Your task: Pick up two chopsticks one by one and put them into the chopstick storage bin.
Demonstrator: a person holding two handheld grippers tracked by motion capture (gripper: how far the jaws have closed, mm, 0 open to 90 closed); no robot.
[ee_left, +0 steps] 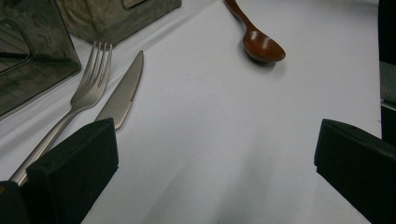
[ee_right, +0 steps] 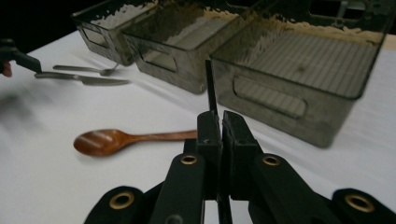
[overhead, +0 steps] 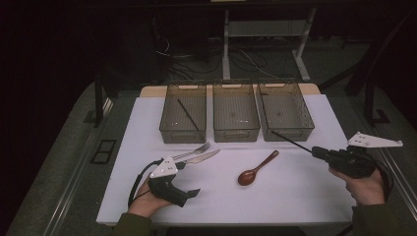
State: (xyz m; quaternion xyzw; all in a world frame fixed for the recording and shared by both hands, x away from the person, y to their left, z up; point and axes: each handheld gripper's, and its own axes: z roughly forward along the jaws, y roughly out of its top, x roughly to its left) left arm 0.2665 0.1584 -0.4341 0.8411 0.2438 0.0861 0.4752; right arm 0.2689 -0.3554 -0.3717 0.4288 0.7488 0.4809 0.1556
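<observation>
A black chopstick [overhead: 291, 140] is clamped in the right gripper [overhead: 317, 152], its tip pointing toward ten o'clock at the right bin [overhead: 286, 112]. At eight o'clock lies a wooden spoon [overhead: 256, 168]. The left gripper [ee_left: 215, 154] gapes wide, empty, by the fork [ee_left: 88, 91] and knife [ee_left: 122, 93].

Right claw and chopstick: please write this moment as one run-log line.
right claw: shut on chopstick | left claw: open, by fork | spoon: on table

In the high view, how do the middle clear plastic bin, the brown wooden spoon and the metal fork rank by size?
1. middle clear plastic bin, clearly largest
2. brown wooden spoon and metal fork: similar length, and the left gripper hides the fork's handle end, so unranked
</observation>
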